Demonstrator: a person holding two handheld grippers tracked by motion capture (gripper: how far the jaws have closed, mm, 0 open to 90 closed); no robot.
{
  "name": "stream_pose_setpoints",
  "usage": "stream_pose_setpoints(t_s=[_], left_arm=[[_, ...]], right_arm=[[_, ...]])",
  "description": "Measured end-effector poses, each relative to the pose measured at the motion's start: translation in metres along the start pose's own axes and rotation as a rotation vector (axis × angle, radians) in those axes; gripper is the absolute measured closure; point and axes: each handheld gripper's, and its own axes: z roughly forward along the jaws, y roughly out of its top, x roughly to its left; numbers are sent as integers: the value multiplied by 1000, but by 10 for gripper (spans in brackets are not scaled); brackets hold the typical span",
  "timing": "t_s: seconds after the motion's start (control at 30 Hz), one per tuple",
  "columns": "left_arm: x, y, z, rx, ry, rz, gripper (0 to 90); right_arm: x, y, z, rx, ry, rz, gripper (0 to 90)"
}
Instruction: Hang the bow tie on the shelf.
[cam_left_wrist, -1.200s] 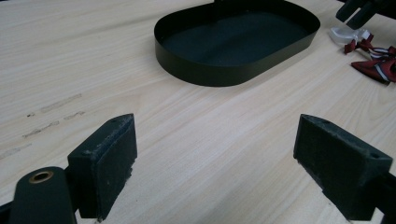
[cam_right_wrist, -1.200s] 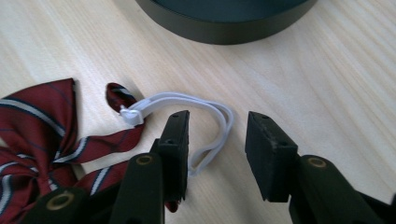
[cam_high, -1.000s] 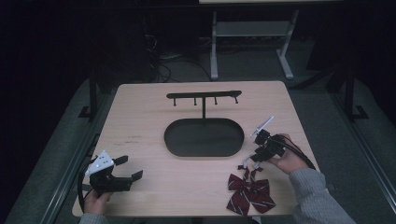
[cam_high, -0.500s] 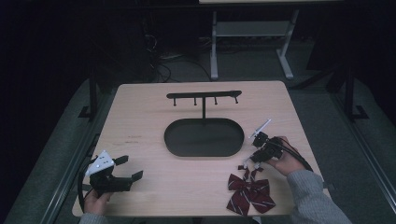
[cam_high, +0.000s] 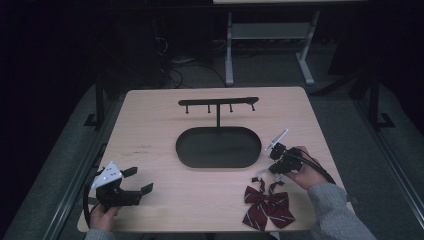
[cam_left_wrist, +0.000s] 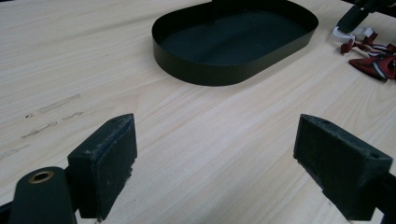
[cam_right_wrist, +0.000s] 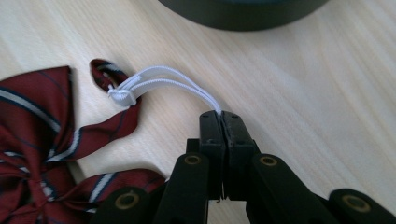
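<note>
A dark red striped bow tie (cam_high: 267, 207) lies flat near the table's front right, and its white elastic loop (cam_right_wrist: 168, 84) points toward the black stand. My right gripper (cam_right_wrist: 221, 114) has just been closing, and its jaws now meet on the end of that elastic. From above, the right gripper (cam_high: 267, 172) sits just behind the bow tie, held low by a hand in a grey sleeve. My left gripper (cam_high: 140, 180) rests at the front left with its jaws wide apart. Bare wood lies between the left gripper's (cam_left_wrist: 215, 149) pads.
A black stand with an oval tray base (cam_high: 200, 155) and a peg bar (cam_high: 218, 102) on a post occupies the table's middle. The tray wall (cam_left_wrist: 210, 74) lies ahead of the left gripper. A white frame (cam_high: 270, 35) stands on the dark floor behind the table.
The right gripper's jaws have drawn together on the white elastic. Both hands have stayed where they were, and the bow tie has not shifted.
</note>
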Motion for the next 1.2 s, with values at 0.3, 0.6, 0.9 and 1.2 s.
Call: stream_pose_setpoints(t_s=[0.3, 0.6, 0.9, 1.2], left_arm=[[0, 0, 0, 0, -1, 1, 131], [1, -1, 0, -1, 2, -4, 131], [1, -1, 1, 4, 0, -1, 131], [0, -1, 0, 2, 2, 0, 131]], right_arm=[[10, 7, -12, -24, 15, -51, 877], [17, 14, -27, -53, 24, -92, 877], [21, 21, -43, -82, 50, -107, 880], [24, 26, -53, -96, 59, -130, 881]])
